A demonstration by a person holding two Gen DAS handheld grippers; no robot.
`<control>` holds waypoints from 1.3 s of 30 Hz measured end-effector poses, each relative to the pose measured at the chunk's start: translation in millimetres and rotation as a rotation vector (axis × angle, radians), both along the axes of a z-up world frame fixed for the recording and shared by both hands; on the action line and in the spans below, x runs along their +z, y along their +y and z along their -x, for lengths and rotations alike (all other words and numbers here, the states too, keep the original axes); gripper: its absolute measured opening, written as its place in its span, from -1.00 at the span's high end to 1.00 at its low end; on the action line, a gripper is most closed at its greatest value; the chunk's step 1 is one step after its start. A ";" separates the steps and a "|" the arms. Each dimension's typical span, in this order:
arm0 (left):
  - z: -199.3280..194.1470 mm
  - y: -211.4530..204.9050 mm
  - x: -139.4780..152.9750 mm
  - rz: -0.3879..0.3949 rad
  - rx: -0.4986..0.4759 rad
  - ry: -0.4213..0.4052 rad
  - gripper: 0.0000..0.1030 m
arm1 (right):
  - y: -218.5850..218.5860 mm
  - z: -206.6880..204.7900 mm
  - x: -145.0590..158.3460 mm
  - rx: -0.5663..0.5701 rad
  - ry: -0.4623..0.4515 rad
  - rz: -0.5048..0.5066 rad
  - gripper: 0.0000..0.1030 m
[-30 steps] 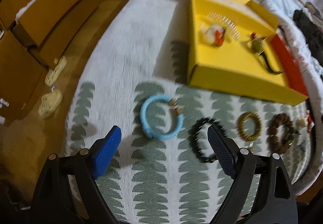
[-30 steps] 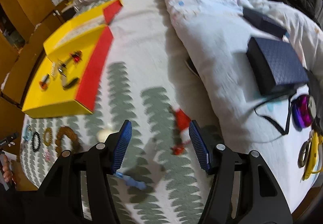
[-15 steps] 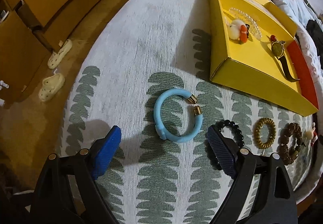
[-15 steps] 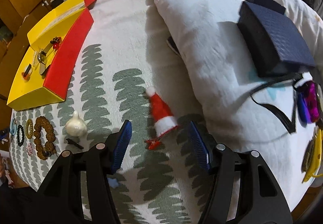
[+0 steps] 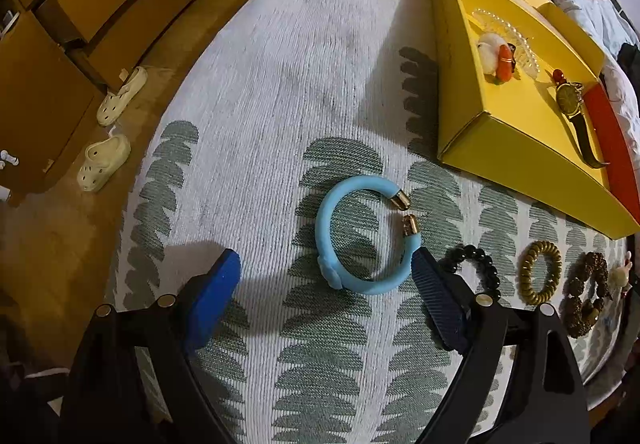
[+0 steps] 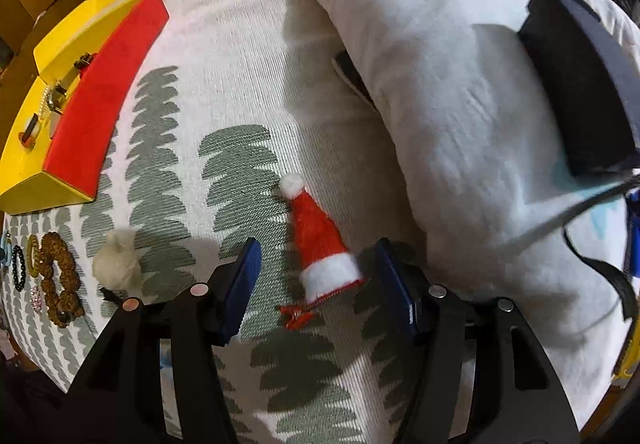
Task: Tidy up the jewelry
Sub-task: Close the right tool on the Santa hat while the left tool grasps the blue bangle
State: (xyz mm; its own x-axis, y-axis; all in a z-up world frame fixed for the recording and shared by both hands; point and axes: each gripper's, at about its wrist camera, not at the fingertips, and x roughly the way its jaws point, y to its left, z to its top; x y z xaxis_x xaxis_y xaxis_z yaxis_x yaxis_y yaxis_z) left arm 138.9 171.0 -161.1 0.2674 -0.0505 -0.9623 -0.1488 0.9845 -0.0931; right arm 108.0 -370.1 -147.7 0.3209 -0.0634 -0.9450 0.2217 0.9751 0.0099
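A light blue bangle (image 5: 362, 234) with gold end caps lies on the leaf-patterned bedspread, between the tips of my open left gripper (image 5: 326, 276). To its right lie a black bead bracelet (image 5: 476, 268), an amber bracelet (image 5: 540, 272) and a brown bead bracelet (image 5: 586, 294). A yellow box (image 5: 516, 160) holds a watch (image 5: 572, 108), a pearl strand and a white and orange clip. My open right gripper (image 6: 316, 280) straddles a small Santa hat hair clip (image 6: 318, 248). A white fluffy clip (image 6: 118, 260) lies to its left.
A white duvet (image 6: 440, 92) with a dark box (image 6: 576, 84) and black straps lies right of the hat clip. The bed edge drops to a wooden floor with two pale clogs (image 5: 104, 160) at the left. Wooden drawers stand beyond.
My left gripper has moved closer to the blue bangle, which now lies between its fingertips. My right gripper has closed in on the Santa hat clip. Both stay open.
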 end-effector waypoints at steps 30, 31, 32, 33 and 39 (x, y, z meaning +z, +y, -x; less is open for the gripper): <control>-1.4 -1.0 1.4 0.037 0.003 -0.007 0.74 | -22.0 2.4 -8.3 -0.083 0.017 -0.119 0.48; -1.5 -1.1 2.3 0.044 0.003 -0.008 0.75 | -22.8 3.7 -7.9 -0.082 0.019 -0.120 0.49; -1.2 -1.6 3.1 0.043 0.003 -0.011 0.75 | -23.0 5.0 -6.5 -0.084 0.016 -0.121 0.49; -0.4 -3.1 4.5 0.039 0.002 -0.013 0.77 | -22.7 6.3 -4.5 -0.085 0.010 -0.123 0.49; 6.1 -11.3 18.0 0.011 -0.006 -0.055 0.78 | -16.8 14.3 14.9 -0.085 -0.037 -0.105 0.49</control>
